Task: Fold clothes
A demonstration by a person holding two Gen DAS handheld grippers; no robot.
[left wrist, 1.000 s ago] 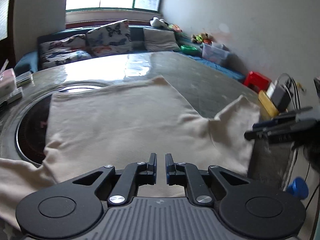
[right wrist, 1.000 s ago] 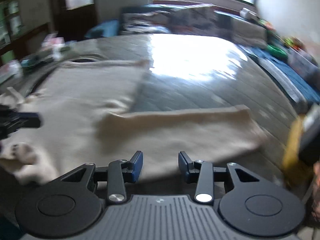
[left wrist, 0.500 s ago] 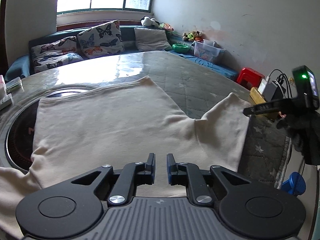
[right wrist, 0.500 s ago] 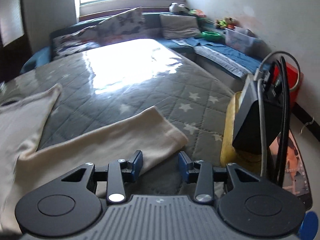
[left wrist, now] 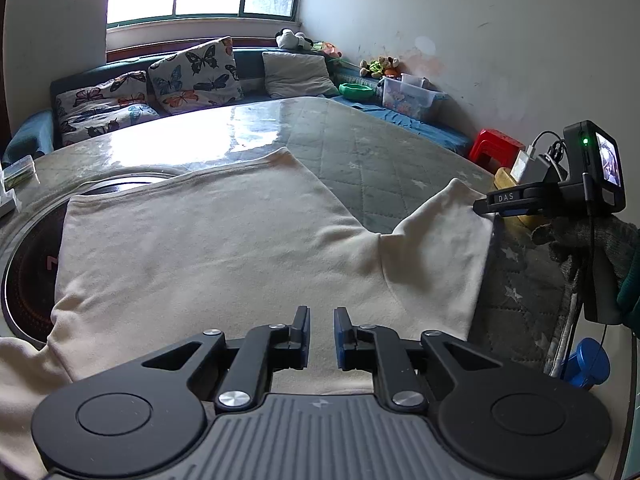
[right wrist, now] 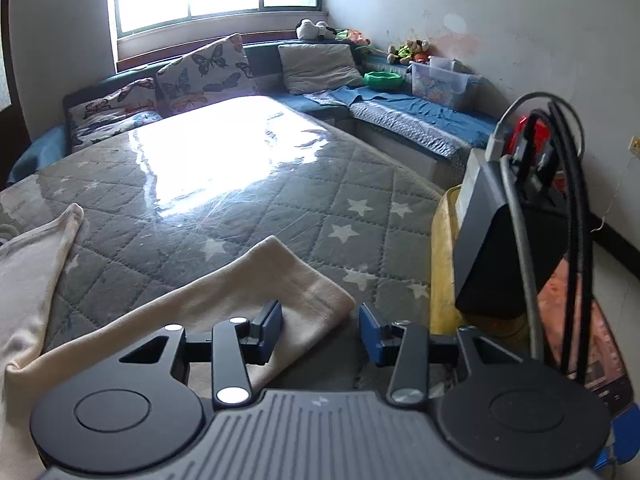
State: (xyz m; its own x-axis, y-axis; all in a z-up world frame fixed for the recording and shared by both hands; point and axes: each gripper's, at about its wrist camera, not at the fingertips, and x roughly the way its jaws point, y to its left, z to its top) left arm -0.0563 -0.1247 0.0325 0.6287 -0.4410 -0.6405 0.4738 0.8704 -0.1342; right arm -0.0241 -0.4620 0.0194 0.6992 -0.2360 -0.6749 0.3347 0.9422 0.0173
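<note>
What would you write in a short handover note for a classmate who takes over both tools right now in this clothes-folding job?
Left tool: open by a narrow gap, holding nothing, hovering over the near part of the cream sweatshirt.
Right tool: open wide, empty, at the cuff end of the right sleeve; one finger over the cloth, the other over the quilted table cover.
Sweatshirt lies flat, hem away from you, right sleeve spread out to the side.
Done: garment laid out and smoothed. No fold visible yet.
Left: probably grip the cuff, fold the sleeve across the body, repeat on the other side, then fold the body.
</note>
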